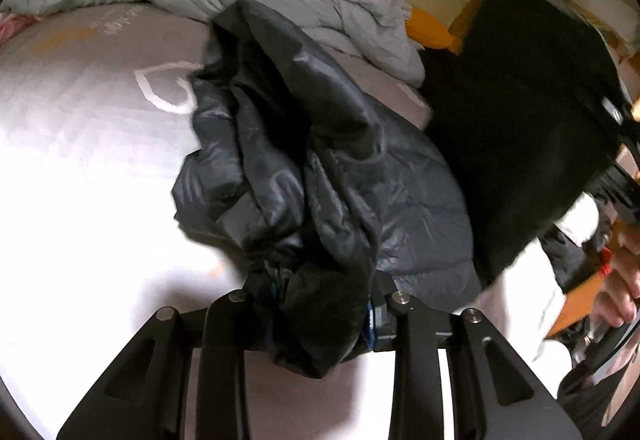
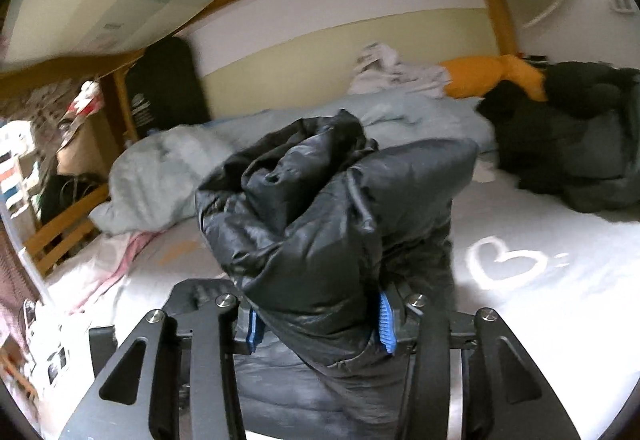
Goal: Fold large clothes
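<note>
A black puffer jacket (image 1: 320,168) hangs bunched above the white bed sheet (image 1: 88,144). My left gripper (image 1: 320,316) is shut on a thick fold of it, which hides the fingertips. In the right wrist view the same jacket (image 2: 320,216) is bunched up in front of the camera, and my right gripper (image 2: 320,324) is shut on another fold, with the blue pads (image 2: 386,320) pressed against the fabric. The other gripper and a hand show at the right edge of the left wrist view (image 1: 616,200).
A crumpled pale blue duvet (image 2: 168,176) lies at the back of the bed. An orange pillow (image 2: 492,76) and a dark heap of clothes (image 2: 572,136) lie at the back right. A wooden bed frame (image 2: 64,236) runs along the left. A heart print (image 2: 504,260) marks the sheet.
</note>
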{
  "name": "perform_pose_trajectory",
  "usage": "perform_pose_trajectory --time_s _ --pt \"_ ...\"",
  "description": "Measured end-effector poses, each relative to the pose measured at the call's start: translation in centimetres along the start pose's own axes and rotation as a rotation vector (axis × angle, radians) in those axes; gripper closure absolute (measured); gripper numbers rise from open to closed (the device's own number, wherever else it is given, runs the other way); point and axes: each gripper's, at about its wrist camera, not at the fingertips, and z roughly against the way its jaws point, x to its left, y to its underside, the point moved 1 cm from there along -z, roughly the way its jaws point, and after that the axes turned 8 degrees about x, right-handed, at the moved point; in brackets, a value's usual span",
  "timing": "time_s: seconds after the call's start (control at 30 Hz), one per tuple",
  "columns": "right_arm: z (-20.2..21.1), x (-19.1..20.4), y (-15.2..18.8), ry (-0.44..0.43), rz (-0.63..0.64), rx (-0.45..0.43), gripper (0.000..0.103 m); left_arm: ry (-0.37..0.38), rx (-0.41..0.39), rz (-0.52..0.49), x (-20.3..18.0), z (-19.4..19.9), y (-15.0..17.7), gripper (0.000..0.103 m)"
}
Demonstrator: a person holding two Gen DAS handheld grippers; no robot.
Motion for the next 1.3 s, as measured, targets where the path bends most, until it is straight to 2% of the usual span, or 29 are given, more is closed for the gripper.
perform_pose_trajectory --time_s 0.07,0.1,0.2,0.23,0.3,0.37,0.47,0.53,0.7,0.83,0.97,1.03,1.1,1.13,1.2,1.23,1.27,1.3 --pt "-0.9 1.6 0.8 -0.042 0.008 0.029 0.056 -0.015 0.001 -0.02 -0.4 0.0 0.2 0.072" --pt "-1.5 2.3 1.4 -0.073 0.006 0.048 0.056 -0.011 0.0 -0.013 -0.2 0.1 0.1 0.068" --pt "-3.3 4.0 3.6 -0.1 0.029 0.109 0.056 0.014 -0.016 0.08 1.7 0.6 -0.6 0.053" --pt "-3.9 4.4 4.3 -0.093 0.042 0.124 0.056 0.017 -0.021 0.097 2.2 1.0 -0.8 0.052" --pt "-4.9 5.2 5.5 -0.091 0.062 0.151 0.055 0.004 -0.003 0.054 2.3 1.8 -1.4 0.048" --pt "-5.9 5.9 6.5 -0.075 0.076 0.171 0.054 -0.064 -0.043 -0.006 1.7 3.4 -1.7 0.048" --pt "-6.5 7.0 7.6 -0.01 0.129 0.153 0.048 -0.134 -0.155 -0.061 0.7 6.5 -1.6 0.041" --pt "-6.8 8.0 8.3 0.016 0.163 0.137 0.034 -0.133 -0.211 -0.055 0.7 8.1 -1.6 0.037" --pt "-5.8 9.4 8.9 0.018 0.185 0.107 0.017 -0.167 -0.274 -0.038 1.2 9.4 -1.6 0.037" --pt "-2.8 8.9 8.9 0.024 0.17 0.063 0.015 -0.152 -0.288 -0.031 1.3 9.2 -1.7 0.037" --pt "1.0 6.4 8.3 0.061 0.112 -0.01 0.013 -0.144 -0.322 -0.094 -0.3 9.7 -1.1 0.036" --pt "2.8 4.4 7.6 0.118 0.079 -0.074 0.013 -0.123 -0.343 -0.134 -1.2 9.9 -1.0 0.032" --pt "3.4 2.3 6.5 0.221 0.057 -0.118 0.012 -0.066 -0.36 -0.164 -2.0 10.0 -1.2 0.028" --pt "3.2 1.4 6.0 0.272 0.046 -0.111 0.012 -0.033 -0.366 -0.17 -2.2 10.1 -1.4 0.026" --pt "1.7 -0.9 4.9 0.373 0.013 -0.049 0.012 0.064 -0.365 -0.189 -3.0 10.1 -1.8 0.016" --pt "0.6 -2.1 4.5 0.397 -0.002 -0.013 0.012 0.1 -0.352 -0.197 -3.4 9.9 -2.1 0.011" --pt "-0.1 -2.7 4.4 0.394 -0.007 0.009 0.012 0.131 -0.323 -0.203 -3.8 9.3 -2.5 0.003" --pt "-1.2 -3.4 4.3 0.377 -0.011 0.039 0.013 0.16 -0.273 -0.211 -4.3 8.2 -3.0 0.002"
